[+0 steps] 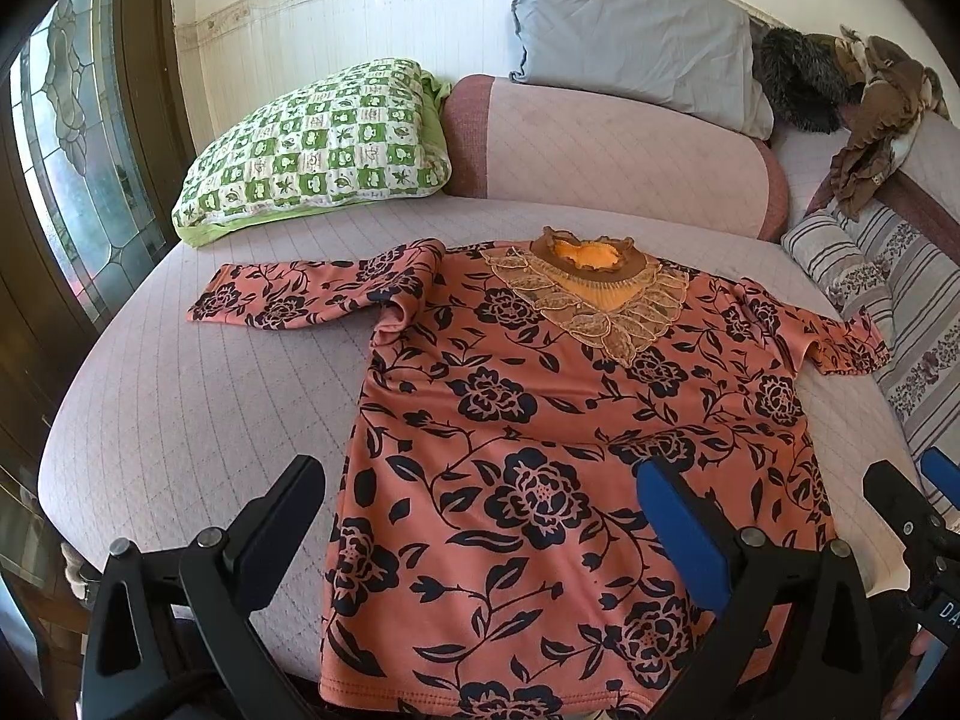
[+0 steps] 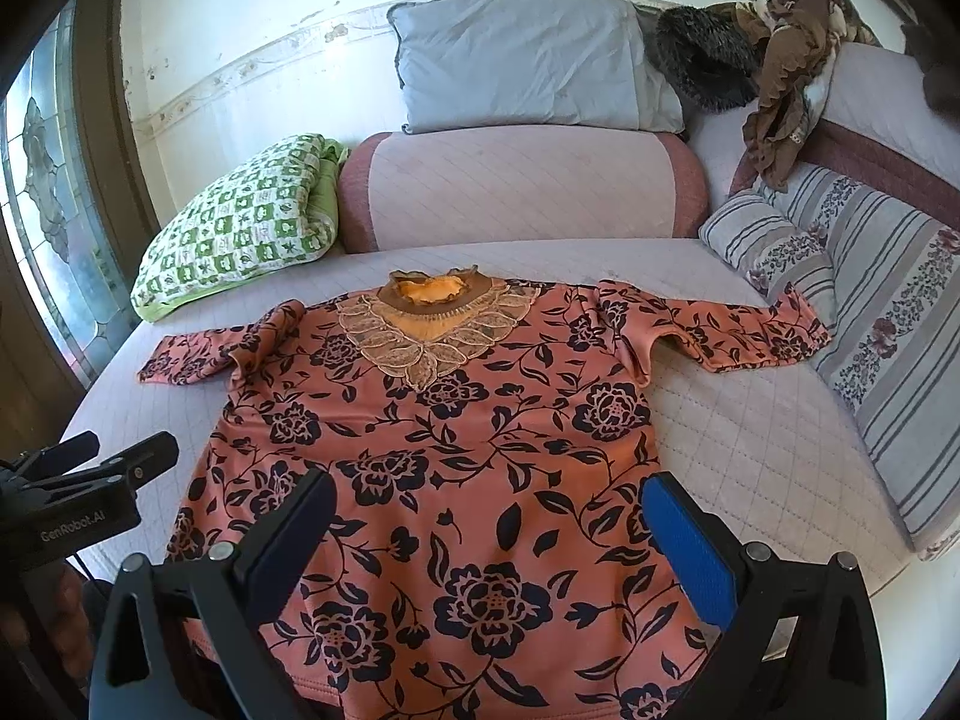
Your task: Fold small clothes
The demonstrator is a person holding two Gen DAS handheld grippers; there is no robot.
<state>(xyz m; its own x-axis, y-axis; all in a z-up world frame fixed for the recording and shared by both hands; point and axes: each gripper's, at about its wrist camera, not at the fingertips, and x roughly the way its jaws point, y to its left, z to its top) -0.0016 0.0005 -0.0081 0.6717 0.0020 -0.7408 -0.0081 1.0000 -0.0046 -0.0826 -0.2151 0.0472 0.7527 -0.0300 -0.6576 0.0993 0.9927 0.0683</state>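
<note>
A small salmon top with a dark flower print lies flat, face up, on the quilted bed, lace collar away from me, both sleeves spread sideways. It also shows in the right wrist view. My left gripper is open and empty above the hem's left part. My right gripper is open and empty above the hem's right part. The right gripper shows at the right edge of the left wrist view, and the left gripper at the left edge of the right wrist view.
A green checked pillow lies back left, a pink bolster behind the top, a grey pillow above it. Striped cushions line the right side. Brown clothes hang at back right. The bed's front edge curves left.
</note>
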